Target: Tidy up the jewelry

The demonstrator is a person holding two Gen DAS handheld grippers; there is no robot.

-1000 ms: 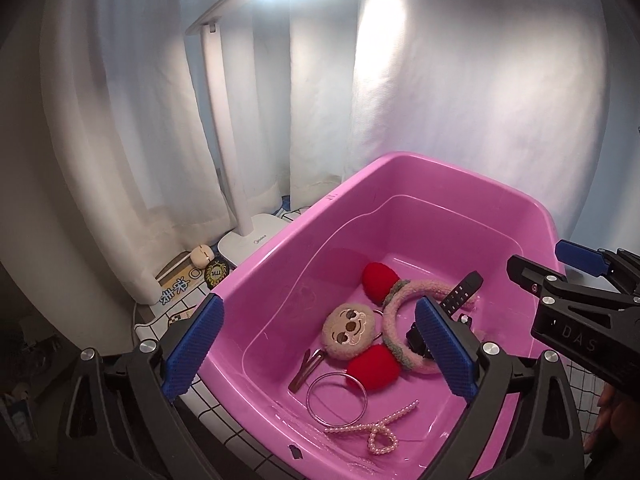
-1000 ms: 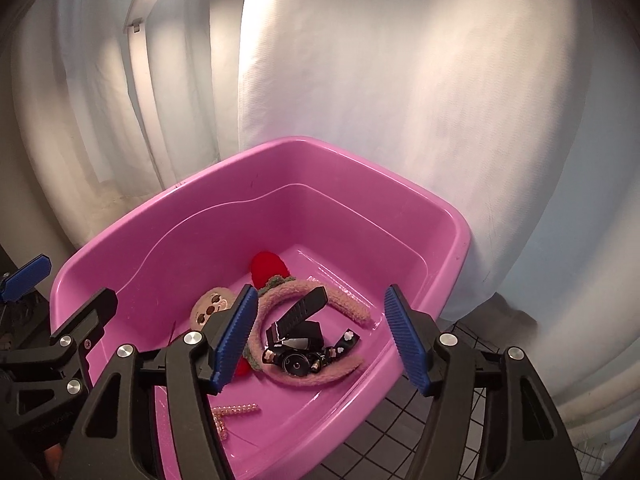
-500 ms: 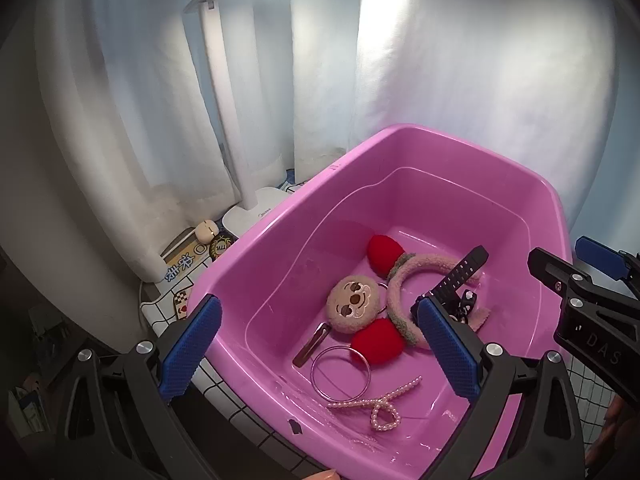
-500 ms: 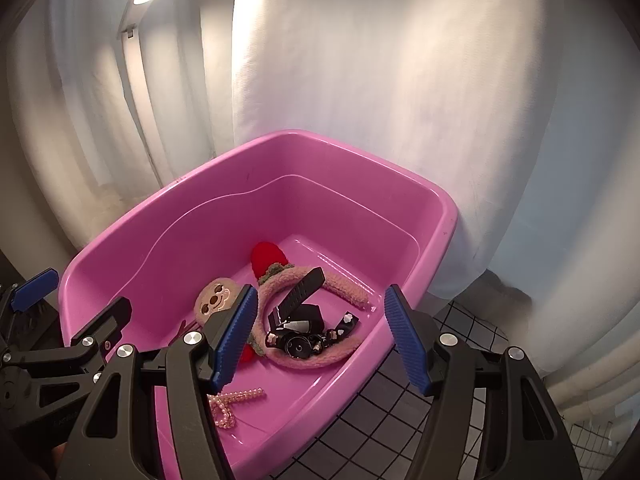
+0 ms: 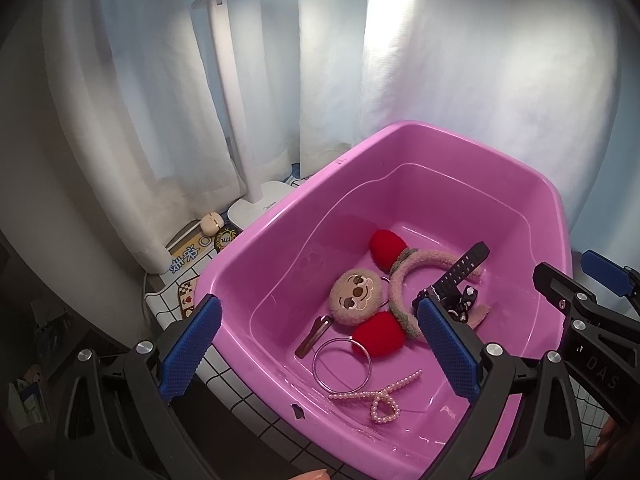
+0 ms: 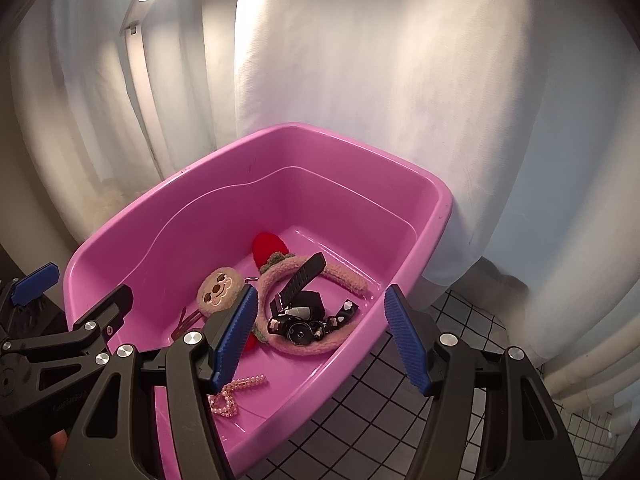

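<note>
Since before: both views are showing the pink tub (image 5: 460, 140) a little farther off and lower in the picture, while the things inside are lying just as they were.
Left gripper (image 5: 320, 354): it is hanging above the tub's near edge, jaws spread wide, pinching nothing.
Right gripper (image 6: 320, 338): it is hanging over the tub's near right side, jaws spread too (nothing is sitting between them).
Jewelry: a pearl string (image 5: 378, 394), a metal ring (image 5: 340, 364), a hair clip (image 5: 314, 336) and a black watch (image 6: 300, 292) are lying on the tub floor.
Soft things: a fuzzy headband (image 6: 340, 272) and a plush face (image 5: 356, 298) are resting there, touching.
Worktop (image 6: 400, 412): it is carrying the tub, with a white lamp (image 5: 236, 120) standing just beside.
</note>
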